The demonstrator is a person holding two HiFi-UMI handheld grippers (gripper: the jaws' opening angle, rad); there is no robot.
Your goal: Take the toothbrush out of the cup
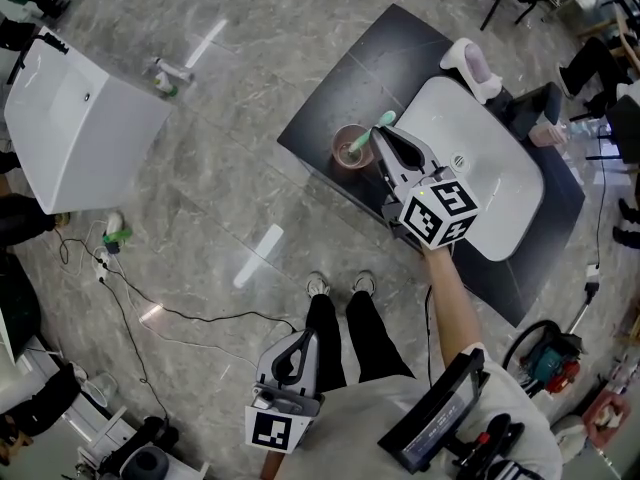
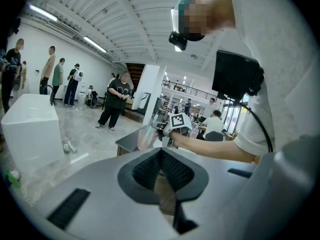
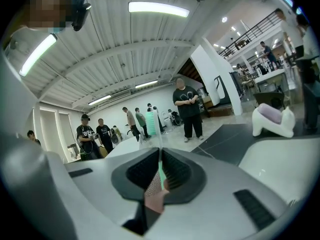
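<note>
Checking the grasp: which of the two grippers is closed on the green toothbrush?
The right gripper, at the pink cup on the dark table, clamps the green toothbrush; the left gripper hangs shut and empty beside the person's legs.

- It was a large open hall set up as a test lab. A dark desk (image 1: 370, 68) carried a white washbasin (image 1: 480, 168) on a polished grey floor (image 1: 250, 68).
- Left of the desk stood another white basin unit (image 1: 80, 118) and loose cables (image 1: 150, 308).
- Beyond the desk, people (image 3: 189, 109) stood under strip lights (image 3: 158, 8) near a railed mezzanine (image 3: 250, 34).
</note>
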